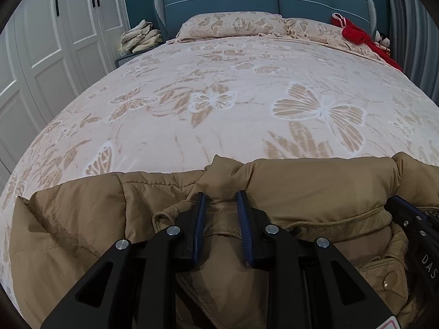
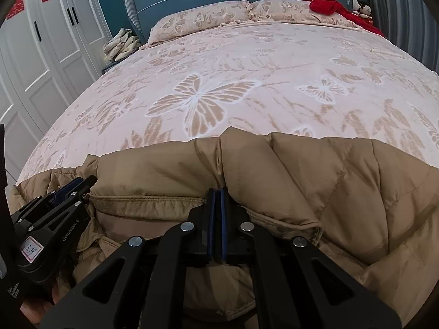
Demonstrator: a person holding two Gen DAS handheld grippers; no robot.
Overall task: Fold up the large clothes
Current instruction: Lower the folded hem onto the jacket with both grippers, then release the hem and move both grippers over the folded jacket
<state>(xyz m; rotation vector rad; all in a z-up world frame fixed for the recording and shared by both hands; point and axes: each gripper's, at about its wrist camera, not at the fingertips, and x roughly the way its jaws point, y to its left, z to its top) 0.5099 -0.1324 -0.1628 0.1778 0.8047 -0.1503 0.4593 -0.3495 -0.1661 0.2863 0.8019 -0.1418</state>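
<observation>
Left tongs (image 1: 221,195) pinch jacket (image 1: 301,186) | right tongs (image 2: 218,192) closed on jacket fold

Black linkages — blue-padded fingers (image 1: 199,219), silver screws

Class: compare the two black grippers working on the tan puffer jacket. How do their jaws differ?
The left gripper has its blue-padded jaws apart, a bunch of the tan quilted puffer jacket between them. The right gripper has its jaws pressed together, pinching a thin fold of jacket. Both point down toward the bed's near edge.
</observation>
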